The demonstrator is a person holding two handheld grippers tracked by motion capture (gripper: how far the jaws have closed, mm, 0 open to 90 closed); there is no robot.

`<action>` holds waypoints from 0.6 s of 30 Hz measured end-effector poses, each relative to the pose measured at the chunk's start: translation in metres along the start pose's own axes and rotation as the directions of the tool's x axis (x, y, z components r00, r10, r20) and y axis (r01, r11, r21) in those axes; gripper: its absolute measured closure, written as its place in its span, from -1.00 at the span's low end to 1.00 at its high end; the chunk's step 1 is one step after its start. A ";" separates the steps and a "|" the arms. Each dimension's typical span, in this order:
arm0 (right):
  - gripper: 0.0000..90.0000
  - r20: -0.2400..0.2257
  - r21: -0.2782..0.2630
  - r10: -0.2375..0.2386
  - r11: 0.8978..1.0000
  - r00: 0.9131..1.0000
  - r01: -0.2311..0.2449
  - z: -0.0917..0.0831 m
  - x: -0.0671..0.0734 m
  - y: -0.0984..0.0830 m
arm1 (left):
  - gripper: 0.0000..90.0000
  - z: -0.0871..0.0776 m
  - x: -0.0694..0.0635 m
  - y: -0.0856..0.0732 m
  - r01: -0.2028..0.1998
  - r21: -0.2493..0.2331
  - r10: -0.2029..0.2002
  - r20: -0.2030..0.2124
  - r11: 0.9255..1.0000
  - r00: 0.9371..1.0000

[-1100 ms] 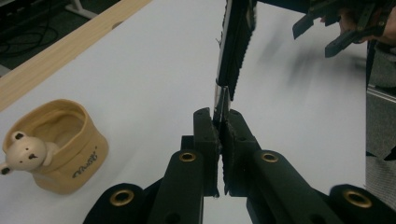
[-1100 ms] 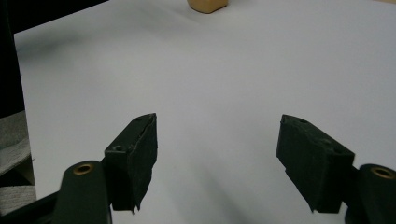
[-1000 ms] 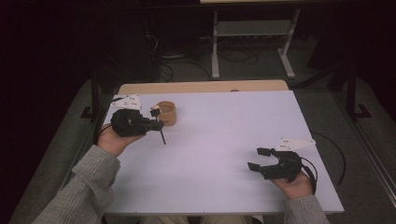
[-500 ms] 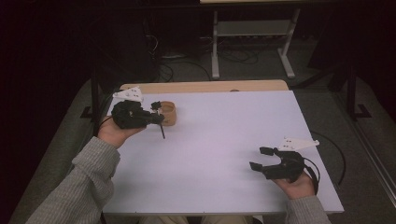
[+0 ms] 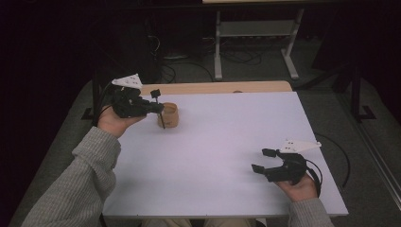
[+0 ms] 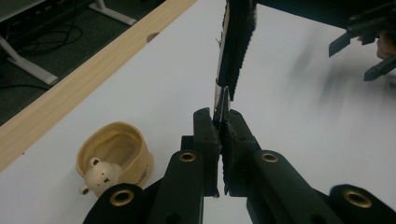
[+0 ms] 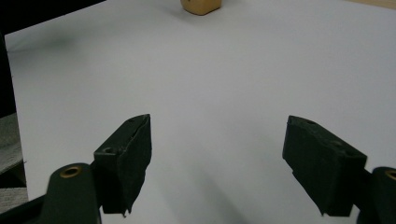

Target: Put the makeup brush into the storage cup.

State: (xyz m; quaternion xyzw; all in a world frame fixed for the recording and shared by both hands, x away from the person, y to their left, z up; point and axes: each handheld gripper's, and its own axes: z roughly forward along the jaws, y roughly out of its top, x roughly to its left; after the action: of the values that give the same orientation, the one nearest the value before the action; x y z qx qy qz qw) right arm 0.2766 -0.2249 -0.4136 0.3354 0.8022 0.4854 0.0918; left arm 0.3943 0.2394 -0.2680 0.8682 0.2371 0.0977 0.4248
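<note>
Pen held over the cup, not yet in

The left gripper [image 5: 158, 108] is clamped tight on a thin dark pen [image 6: 233, 51], held above the table [image 5: 227, 142] just beside the small tan cup [image 5: 169, 115]; putting it in looks still to do. The right gripper [image 5: 264, 161], near the table's right edge, has just been opening, jaws wide apart and empty.

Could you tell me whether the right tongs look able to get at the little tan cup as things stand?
Probably yes. The right tongs are open and empty, with bare table between them and the cup. Only the left tongs, shut on a thin dark tool, hover beside it.
</note>
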 end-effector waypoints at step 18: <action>-0.49 0.004 -0.006 -0.011 1.000 1.000 0.011 0.001 0.001 0.002 | 0.90 0.008 0.026 0.020 0.047 0.004 -0.047 -0.022 0.999 0.999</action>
State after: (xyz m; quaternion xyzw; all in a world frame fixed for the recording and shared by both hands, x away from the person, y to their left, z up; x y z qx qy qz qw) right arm 0.2771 -0.2229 -0.4124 0.3319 0.8023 0.4865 0.0970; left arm 0.4259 0.2362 -0.2584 0.8623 0.2621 0.0965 0.4225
